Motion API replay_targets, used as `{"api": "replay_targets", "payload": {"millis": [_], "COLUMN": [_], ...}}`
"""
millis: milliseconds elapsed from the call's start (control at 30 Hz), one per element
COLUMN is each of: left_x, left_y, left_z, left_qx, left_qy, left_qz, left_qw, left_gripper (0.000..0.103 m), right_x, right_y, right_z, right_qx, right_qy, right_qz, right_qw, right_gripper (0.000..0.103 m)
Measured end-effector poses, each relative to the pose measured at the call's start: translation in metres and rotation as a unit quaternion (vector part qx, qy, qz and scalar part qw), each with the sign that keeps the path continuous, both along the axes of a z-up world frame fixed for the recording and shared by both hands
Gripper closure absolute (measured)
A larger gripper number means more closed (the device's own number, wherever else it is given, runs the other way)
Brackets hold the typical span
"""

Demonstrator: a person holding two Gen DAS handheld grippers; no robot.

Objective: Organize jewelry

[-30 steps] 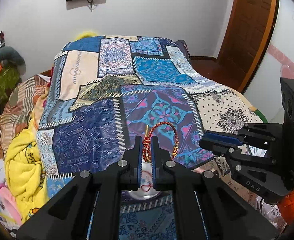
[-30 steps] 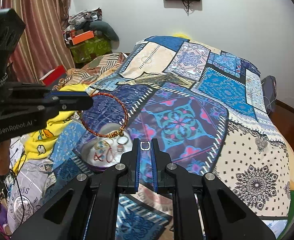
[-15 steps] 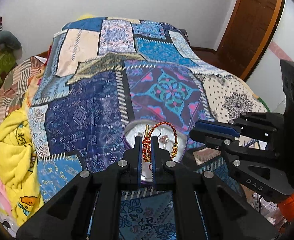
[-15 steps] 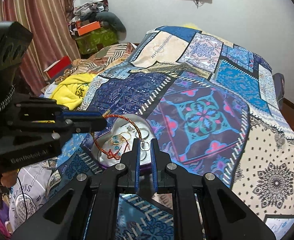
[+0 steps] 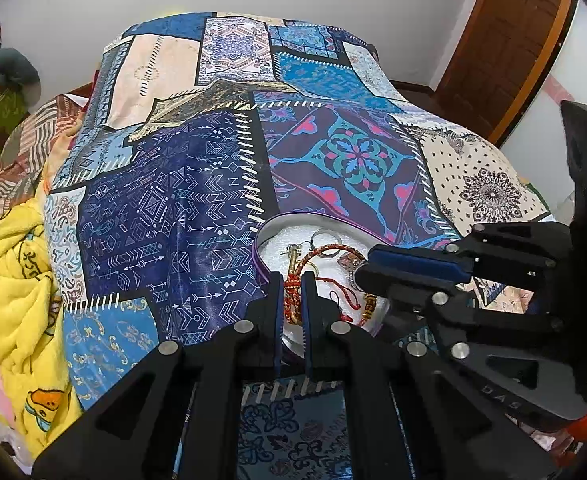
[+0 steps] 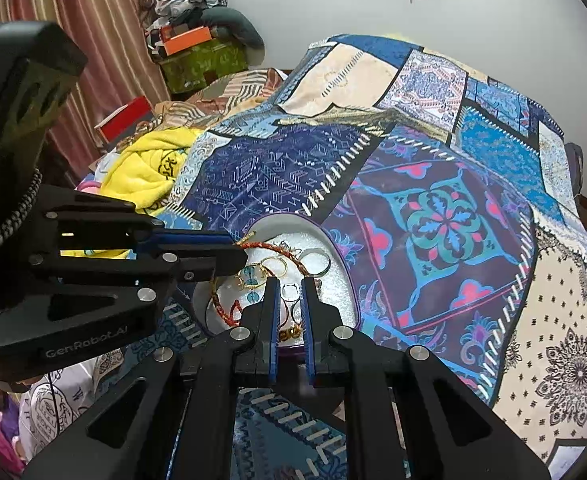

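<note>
I'm pinching the red cord bracelet (image 5: 292, 295) in the left gripper (image 5: 292, 300) and a silver ring (image 6: 290, 292) in the right gripper (image 6: 291, 300), both over the tray (image 6: 345, 280) for drop-off.

Red-gold braided cord bracelet (image 5: 293, 292) looped low centre, white-lined tray (image 6: 333, 280) holding gold rings (image 6: 275, 266), small silver ring (image 6: 290, 292) mid-frame.

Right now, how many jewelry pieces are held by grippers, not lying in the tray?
2: a red braided bracelet in the left gripper, and a small silver ring in the right gripper, both over the tray.
</note>
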State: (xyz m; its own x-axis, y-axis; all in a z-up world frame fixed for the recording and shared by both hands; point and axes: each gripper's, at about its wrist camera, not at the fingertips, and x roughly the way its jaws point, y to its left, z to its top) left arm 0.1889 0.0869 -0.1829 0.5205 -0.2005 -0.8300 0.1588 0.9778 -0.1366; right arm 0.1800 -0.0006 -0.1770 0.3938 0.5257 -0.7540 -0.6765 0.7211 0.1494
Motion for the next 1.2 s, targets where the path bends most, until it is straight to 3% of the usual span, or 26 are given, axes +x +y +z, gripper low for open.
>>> {"api": "replay_targets", "payload": {"millis": [333,400,500,633,733,1033,1200], "left_x": [-0.003,-0.004,-0.007,-0.014,-0.022,-0.064,-0.107], "left_y": [-0.004,-0.001,0.002,0.004,0.005,-0.001,-0.013], "left_z": [0.000,0.003,0.008,0.021,0.035,0.098,0.145], "left_qx": [0.029,0.028,0.028,0.032,0.032,0.040,0.047], "left_qy": [-0.012,-0.013,-0.018,-0.036,-0.053,-0.144,-0.227], "left_qz": [0.000,0.004,0.011,0.018,0.025,0.053,0.068], "left_qw": [0.9995,0.9995,0.9994,0.9987,0.9978,0.9874,0.9703], "left_gripper": [0.095,0.095,0.088,0.075,0.074,0.074,0.074], "right_x": [0.000,0.000,-0.002,-0.007,-0.012,-0.041,-0.073], "right_y": [0.005,0.006,0.005,-0.001,-0.007,-0.038,-0.059], "right_z": [-0.005,-0.004,0.000,0.012,0.024,0.089,0.138], "right_qx": [-0.011,-0.015,-0.013,-0.011,-0.002,0.054,0.106], "right_qy": [0.008,0.010,0.004,-0.015,-0.028,-0.099,-0.160], "right_qz": [0.009,0.007,0.005,-0.004,-0.014,-0.047,-0.066], "right_qw": [1.000,1.000,1.000,1.000,1.000,0.993,0.979], "right_gripper": [0.094,0.087,0.078,0.077,0.077,0.077,0.077]}}
